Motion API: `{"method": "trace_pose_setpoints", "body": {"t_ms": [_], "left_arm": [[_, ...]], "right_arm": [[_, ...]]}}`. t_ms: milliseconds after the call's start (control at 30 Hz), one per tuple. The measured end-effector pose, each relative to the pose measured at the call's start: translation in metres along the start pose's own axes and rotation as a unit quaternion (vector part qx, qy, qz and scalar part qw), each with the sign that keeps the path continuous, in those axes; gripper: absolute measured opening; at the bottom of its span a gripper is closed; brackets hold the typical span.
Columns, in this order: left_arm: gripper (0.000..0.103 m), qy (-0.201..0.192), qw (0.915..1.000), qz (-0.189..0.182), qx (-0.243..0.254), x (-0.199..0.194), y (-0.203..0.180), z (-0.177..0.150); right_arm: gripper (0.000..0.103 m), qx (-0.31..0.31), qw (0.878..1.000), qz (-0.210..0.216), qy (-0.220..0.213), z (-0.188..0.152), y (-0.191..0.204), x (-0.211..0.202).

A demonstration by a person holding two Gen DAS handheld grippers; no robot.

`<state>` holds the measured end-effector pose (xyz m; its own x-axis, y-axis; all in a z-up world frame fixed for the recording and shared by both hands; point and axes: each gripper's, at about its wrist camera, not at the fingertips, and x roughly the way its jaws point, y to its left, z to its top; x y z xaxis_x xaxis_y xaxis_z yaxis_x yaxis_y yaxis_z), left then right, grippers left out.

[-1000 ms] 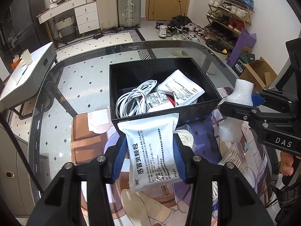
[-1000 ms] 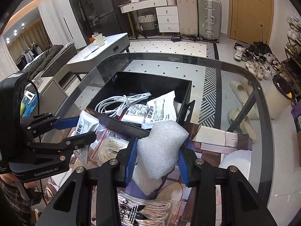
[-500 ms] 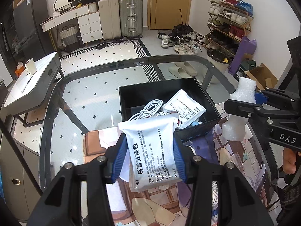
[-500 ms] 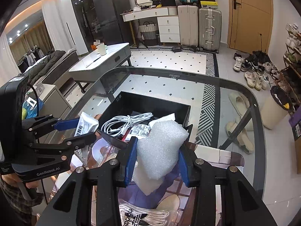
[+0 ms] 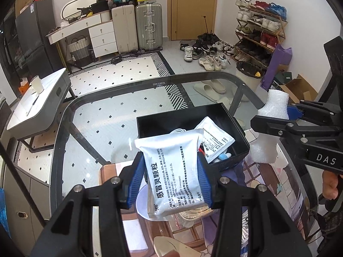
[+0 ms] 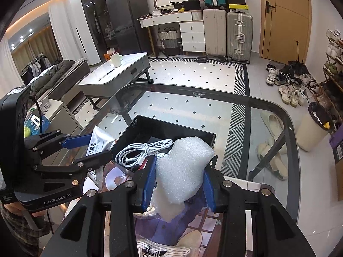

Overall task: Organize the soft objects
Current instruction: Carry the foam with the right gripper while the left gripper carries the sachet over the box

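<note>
My left gripper [image 5: 171,180] is shut on a white medicine packet [image 5: 173,171] with black print, held in the air in front of the black box [image 5: 240,135]. My right gripper [image 6: 179,184] is shut on a crumpled piece of white foam wrap [image 6: 182,171], also lifted above the table. From the left wrist view the foam wrap [image 5: 272,117] hangs to the right of the box. Inside the black box [image 6: 137,126] lie a coiled white cable [image 6: 139,152] and another white packet [image 5: 214,139]. In the right wrist view the left gripper [image 6: 90,147] holds its packet [image 6: 97,143] left of the box.
The box stands on a glass table [image 5: 96,115] with a printed mat [image 5: 263,184]. A bagged white cord [image 6: 154,250] lies on the mat below the grippers. Beyond the table are a low white side table [image 5: 36,105], suitcases [image 5: 148,25] and shoes on the floor.
Both grippers have risen with their loads, so the box and table look smaller and lower. Each grip is unchanged.
</note>
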<state>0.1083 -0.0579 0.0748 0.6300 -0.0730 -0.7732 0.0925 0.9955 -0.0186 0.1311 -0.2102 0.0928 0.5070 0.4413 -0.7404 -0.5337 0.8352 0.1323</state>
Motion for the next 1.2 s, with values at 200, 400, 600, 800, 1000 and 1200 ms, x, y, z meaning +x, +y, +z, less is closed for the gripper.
{"method": "trace_pose_setpoints", "body": {"t_ms": [200,400,600,800,1000,1200], "left_arm": [[0.046,-0.004,1.0,0.0,0.0,0.001,0.004,0.008],[0.046,-0.006,1.0,0.001,0.0,0.004,0.008,0.014],[0.046,-0.009,1.0,0.001,-0.005,0.008,0.014,0.022],[0.046,-0.005,1.0,0.0,-0.002,0.018,0.02,0.031],[0.046,0.0,1.0,-0.005,-0.006,0.028,0.021,0.038],[0.046,0.003,0.9999,-0.012,-0.004,0.038,0.018,0.042]], "right_arm": [[0.04,-0.002,1.0,-0.001,-0.001,0.005,-0.001,0.001],[0.04,-0.003,1.0,0.0,-0.003,0.014,0.001,0.003],[0.04,-0.007,1.0,0.003,-0.002,0.026,0.0,0.007],[0.04,-0.005,1.0,0.005,-0.002,0.036,-0.003,0.013],[0.04,-0.004,1.0,0.005,-0.002,0.041,-0.003,0.015],[0.04,-0.002,1.0,0.006,0.003,0.048,-0.005,0.025]]}}
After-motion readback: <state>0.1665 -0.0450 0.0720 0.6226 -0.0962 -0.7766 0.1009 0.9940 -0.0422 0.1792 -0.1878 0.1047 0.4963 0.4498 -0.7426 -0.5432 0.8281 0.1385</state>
